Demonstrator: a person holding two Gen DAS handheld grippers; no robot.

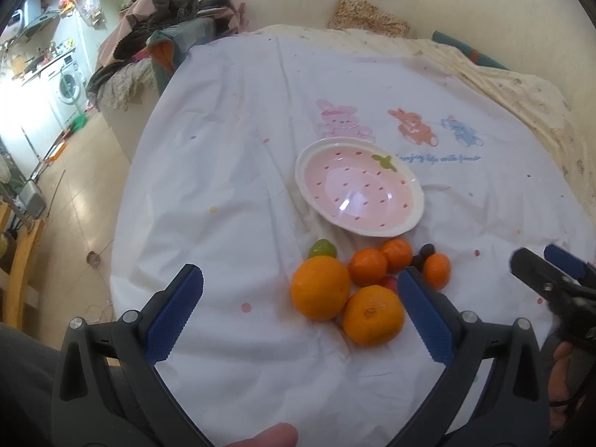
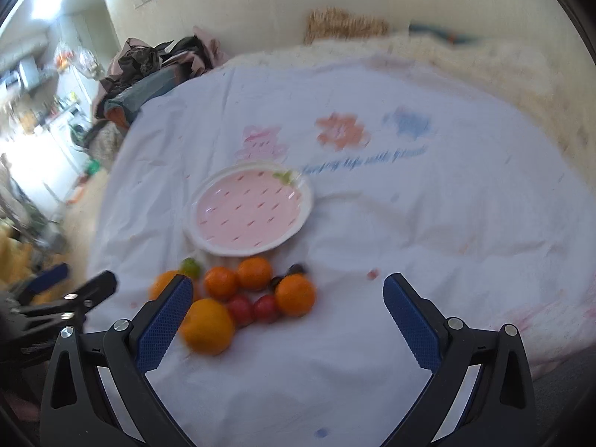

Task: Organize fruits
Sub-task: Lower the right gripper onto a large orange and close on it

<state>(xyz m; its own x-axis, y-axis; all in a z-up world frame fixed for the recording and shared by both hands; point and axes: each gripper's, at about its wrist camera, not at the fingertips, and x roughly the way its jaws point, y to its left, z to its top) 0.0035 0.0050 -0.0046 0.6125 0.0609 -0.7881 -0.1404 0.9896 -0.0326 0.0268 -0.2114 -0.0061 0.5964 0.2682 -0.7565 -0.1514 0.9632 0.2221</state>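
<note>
A pink strawberry-shaped plate [image 1: 409, 219] lies empty on a white cloth; it also shows in the right wrist view [image 2: 208, 240]. Just in front of it is a cluster of fruit: two large oranges [image 1: 320, 287] [image 1: 373, 316], three small tangerines [image 1: 367, 266], a green fruit [image 1: 322, 249], dark grapes [image 1: 427, 250] and red tomatoes [image 2: 265, 307]. My left gripper [image 1: 300, 300] is open and empty, above the cloth just short of the fruit. My right gripper [image 2: 287, 307] is open and empty, to the right of the fruit; it also shows in the left wrist view [image 1: 547, 266].
The white cloth [image 1: 231, 171] with cartoon bunnies covers a bed with a beige quilt [image 1: 521, 85]. A pile of clothes [image 1: 164, 29] lies at the far left corner. The floor [image 1: 74, 193] drops off on the left. The right wrist view is motion-blurred.
</note>
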